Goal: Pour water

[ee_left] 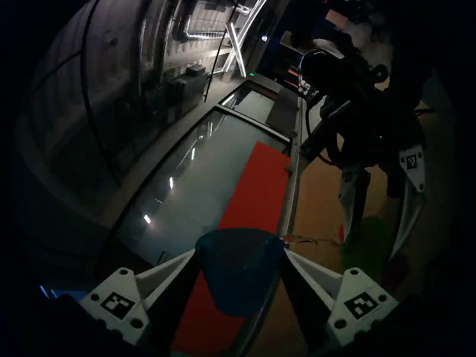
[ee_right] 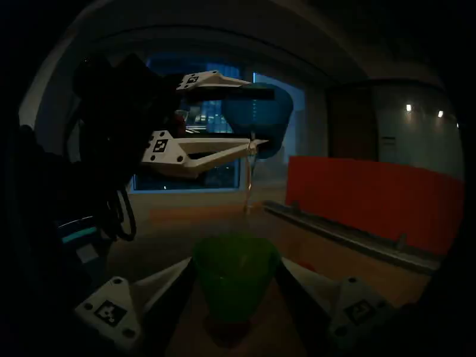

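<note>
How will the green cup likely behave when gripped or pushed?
The green cup looks translucent, thin plastic, so probably light and slightly flexible. It narrows toward its base, so it may tip easily when pushed high.

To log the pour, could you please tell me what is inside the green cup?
The green cup, clamped in the right gripper, shows its dim translucent wall from the side; whether it holds water cannot be seen in this light.

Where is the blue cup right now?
The blue cup is clamped in the left tool, bottom centre of the left gripper view, higher than the green cup in the right tool.
</note>
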